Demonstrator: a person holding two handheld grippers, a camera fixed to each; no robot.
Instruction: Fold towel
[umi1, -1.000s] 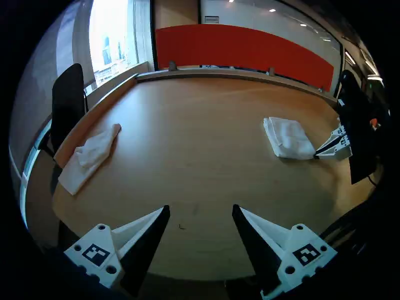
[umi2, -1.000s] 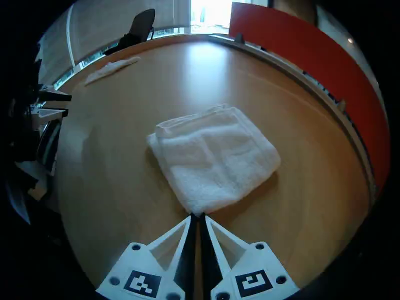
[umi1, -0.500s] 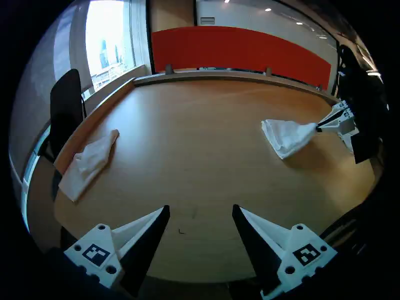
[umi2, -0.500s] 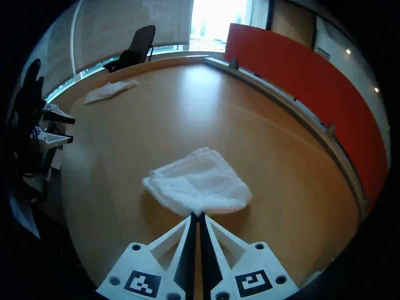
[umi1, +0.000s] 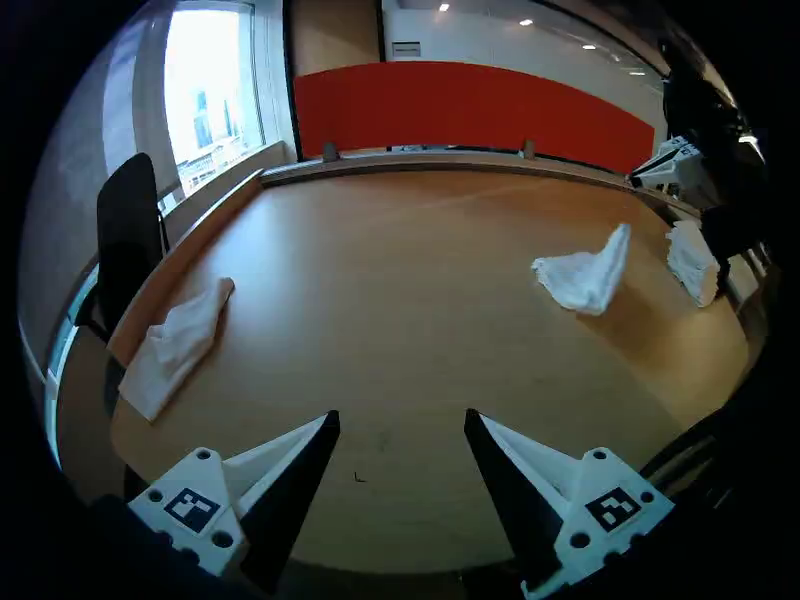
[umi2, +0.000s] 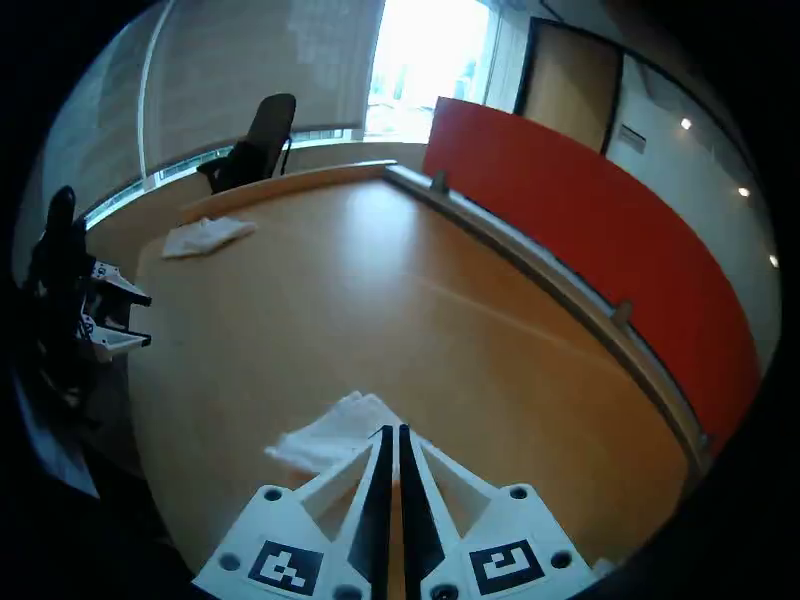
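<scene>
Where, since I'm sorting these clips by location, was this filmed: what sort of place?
Most likely an office meeting room: a large wooden table, a black office chair beside a big window, and a long red partition panel along the table's far edge.

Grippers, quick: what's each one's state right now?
Left gripper: open, holding nothing.
Right gripper: shut, empty; towel lies below it.

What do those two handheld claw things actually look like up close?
The left gripper and right gripper match: white plastic bodies with screw holes and two wedge-shaped fingers tapering to points, black on their inner faces. Each finger base carries a square black-and-white marker.
</scene>
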